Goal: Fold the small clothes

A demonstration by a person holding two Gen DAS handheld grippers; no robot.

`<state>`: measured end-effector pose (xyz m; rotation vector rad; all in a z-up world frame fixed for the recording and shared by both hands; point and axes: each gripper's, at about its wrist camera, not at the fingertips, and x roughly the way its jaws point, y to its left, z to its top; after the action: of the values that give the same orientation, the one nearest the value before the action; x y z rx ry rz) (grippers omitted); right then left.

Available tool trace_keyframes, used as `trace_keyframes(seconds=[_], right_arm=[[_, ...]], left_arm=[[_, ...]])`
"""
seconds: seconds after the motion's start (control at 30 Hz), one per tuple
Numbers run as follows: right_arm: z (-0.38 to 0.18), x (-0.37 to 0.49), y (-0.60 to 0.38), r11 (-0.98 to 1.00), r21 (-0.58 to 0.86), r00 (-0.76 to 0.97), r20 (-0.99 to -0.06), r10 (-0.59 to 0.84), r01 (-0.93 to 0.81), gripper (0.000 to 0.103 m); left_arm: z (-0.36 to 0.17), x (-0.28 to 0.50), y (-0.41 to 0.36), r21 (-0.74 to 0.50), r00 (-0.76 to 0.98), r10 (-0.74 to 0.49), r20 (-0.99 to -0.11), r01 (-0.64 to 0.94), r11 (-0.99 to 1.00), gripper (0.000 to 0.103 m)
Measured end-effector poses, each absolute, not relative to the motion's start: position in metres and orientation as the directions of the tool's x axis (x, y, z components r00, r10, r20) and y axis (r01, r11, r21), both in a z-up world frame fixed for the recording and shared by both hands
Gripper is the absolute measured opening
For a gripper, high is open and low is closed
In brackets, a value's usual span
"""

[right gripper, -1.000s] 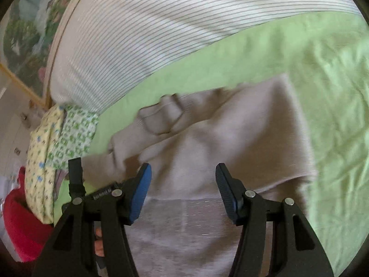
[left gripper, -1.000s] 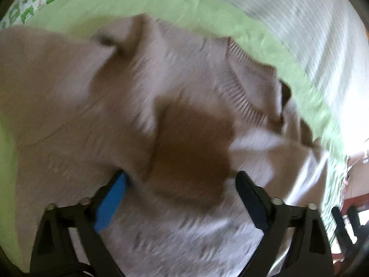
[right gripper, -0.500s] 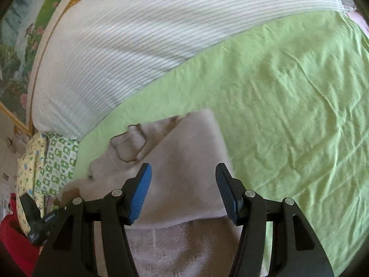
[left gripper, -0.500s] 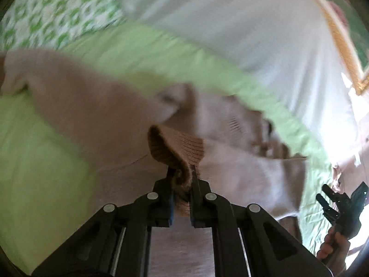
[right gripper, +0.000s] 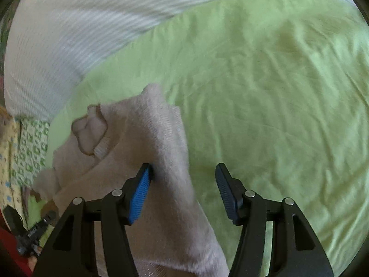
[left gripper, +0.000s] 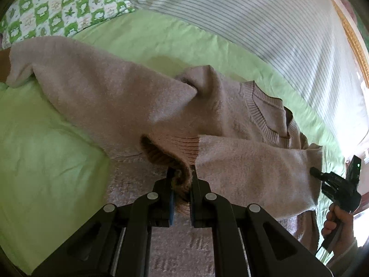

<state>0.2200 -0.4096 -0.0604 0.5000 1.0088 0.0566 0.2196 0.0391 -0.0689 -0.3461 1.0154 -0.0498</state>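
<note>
A beige knit sweater [left gripper: 120,97] lies spread on the green bedsheet [left gripper: 46,161], neckline to the right. My left gripper [left gripper: 181,175] is shut on the ribbed cuff [left gripper: 175,152] of the right sleeve, which lies folded across the body. The left sleeve stretches out to the far left. In the right wrist view the sweater [right gripper: 143,152] lies at lower left, and my right gripper [right gripper: 184,173] is open above its right edge, its blue left finger [right gripper: 140,189] touching the knit. The right gripper also shows in the left wrist view [left gripper: 339,187], held by a hand.
A white striped cover [left gripper: 253,16] runs along the far side of the bed. A green-and-white patterned pillow [left gripper: 57,7] lies at the back left. A wide stretch of bare green sheet [right gripper: 276,92] lies to the right of the sweater.
My left gripper has shut on the sleeve cuff and pulled back, bringing the whole sweater into view. My right gripper has shifted to the sweater's right edge, staying open.
</note>
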Motion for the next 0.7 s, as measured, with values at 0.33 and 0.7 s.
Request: trace_keyframes(seconds=[0.33, 0.7], right_arm=[[-0.042, 0.205, -0.457, 0.887, 0.368, 0.600, -0.788, 0.139, 0.278, 0.008], [-0.031, 0.192, -0.411, 0.932, 0.231, 0.609, -0.793, 0.014, 0.281, 0.038]], left_arm=[[-0.068, 0.243, -0.018, -0.272, 0.538, -0.227, -0.812, -0.004, 0.962, 0.008], [-0.090, 0.227, 0.001, -0.202, 0.515, -0.167, -0.840, -0.012, 0.979, 0.008]])
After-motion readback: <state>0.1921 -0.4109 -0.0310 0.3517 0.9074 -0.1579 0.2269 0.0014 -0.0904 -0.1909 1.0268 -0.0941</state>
